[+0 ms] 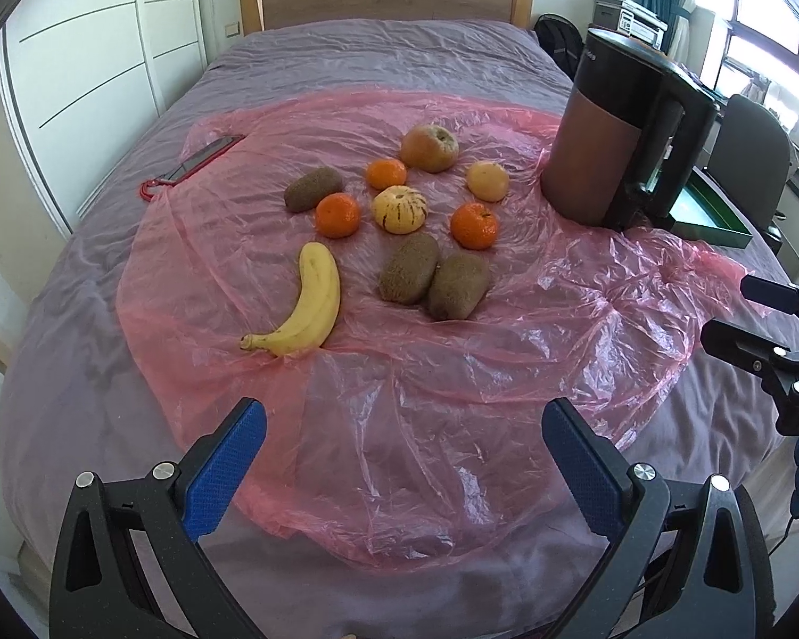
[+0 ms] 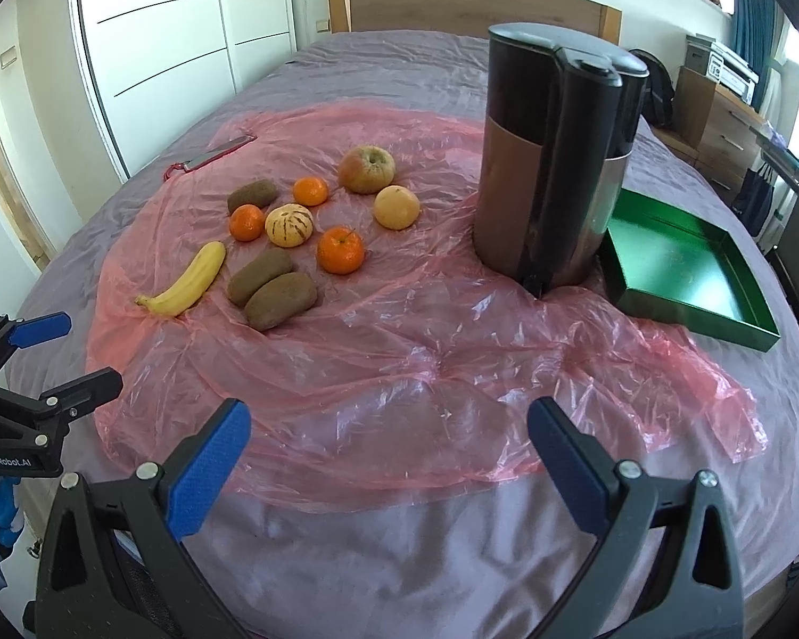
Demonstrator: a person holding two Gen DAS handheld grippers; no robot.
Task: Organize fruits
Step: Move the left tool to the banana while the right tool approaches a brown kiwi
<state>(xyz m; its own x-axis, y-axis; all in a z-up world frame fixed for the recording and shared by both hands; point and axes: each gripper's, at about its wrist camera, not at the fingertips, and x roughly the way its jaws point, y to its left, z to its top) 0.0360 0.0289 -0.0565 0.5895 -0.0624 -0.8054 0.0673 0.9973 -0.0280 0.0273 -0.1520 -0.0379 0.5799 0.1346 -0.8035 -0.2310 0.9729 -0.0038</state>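
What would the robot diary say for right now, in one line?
left gripper: open, empty | right gripper: open, empty | fruits: all on pink plastic sheet | green tray: empty | stage: nothing picked yet

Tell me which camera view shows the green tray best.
The right wrist view: the green tray shows whole there, open and empty, beside the jug. In the left wrist view the jug hides most of it; only a corner shows.

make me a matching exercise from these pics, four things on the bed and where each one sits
Things:
1. banana
2. green tray
3. apple
4. phone

Places:
A. right of the kettle, off the plastic sheet
B. far left edge of the sheet
C. leftmost fruit, nearest the grippers
D. farthest fruit from the grippers

Pairs: 1-C, 2-A, 3-D, 4-B
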